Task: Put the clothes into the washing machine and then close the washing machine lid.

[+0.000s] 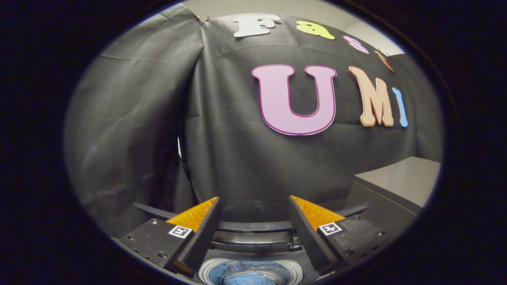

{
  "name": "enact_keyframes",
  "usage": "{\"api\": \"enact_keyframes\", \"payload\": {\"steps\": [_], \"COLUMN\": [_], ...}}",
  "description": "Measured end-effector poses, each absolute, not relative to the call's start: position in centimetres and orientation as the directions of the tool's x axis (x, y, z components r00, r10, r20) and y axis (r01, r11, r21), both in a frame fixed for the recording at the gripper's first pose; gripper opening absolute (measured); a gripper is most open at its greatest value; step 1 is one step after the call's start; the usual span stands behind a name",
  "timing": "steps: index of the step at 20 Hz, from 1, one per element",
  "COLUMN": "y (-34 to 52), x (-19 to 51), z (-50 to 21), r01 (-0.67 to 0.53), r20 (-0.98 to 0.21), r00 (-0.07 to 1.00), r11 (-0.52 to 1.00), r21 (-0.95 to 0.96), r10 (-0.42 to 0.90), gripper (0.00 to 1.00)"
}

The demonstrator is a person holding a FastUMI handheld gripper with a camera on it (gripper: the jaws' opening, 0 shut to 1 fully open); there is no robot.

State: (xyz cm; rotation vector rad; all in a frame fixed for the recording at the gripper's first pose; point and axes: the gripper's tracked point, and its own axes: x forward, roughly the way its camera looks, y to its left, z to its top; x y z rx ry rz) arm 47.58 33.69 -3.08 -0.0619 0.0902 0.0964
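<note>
My gripper [253, 206] is open, with a wide gap and nothing between its fingers. It hovers above a small top-loading washing machine [253, 241], whose raised lid [255, 226] stands just beyond the fingertips. Low between the fingers I look down into the round drum opening [247, 273], where blue cloth [245, 279] lies inside. The fingers touch nothing.
A grey box-like block [396, 186] stands to the right of the machine, beyond the right finger. Black cloth hangs as the booth wall [237, 138] close behind the machine and to the left.
</note>
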Motion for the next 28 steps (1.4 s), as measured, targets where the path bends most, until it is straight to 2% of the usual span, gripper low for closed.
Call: {"api": "enact_keyframes", "payload": {"steps": [9,17,19,20,21,22,24,28], "y": [33.7,33.6,33.0,32.6,33.0,33.1,32.9,32.9], "x": [47.6,47.7,47.9,47.2,46.3,45.7,45.8,45.3], "z": [-3.3,-3.5,-5.1,-7.0,-8.6,-9.1,-9.5,-9.2], "r01": [-0.112,-0.077,-0.046,-0.017,-0.025,-0.022,0.005,0.019], "r20": [-0.1,-0.093,-0.174,-0.307,-0.383,-0.404,-0.356,-0.351], "r00": [0.989,0.993,0.984,0.952,0.924,0.914,0.935,0.936], "r11": [0.992,0.995,0.997,0.998,0.999,1.0,1.0,1.0], "r21": [-0.054,-0.057,-0.058,-0.057,-0.039,-0.011,0.012,-0.013], "r10": [0.106,0.072,0.035,-0.001,0.008,0.016,-0.001,-0.022], "gripper": [1.0,1.0,1.0,1.0,0.99,0.99,0.98,0.98]}}
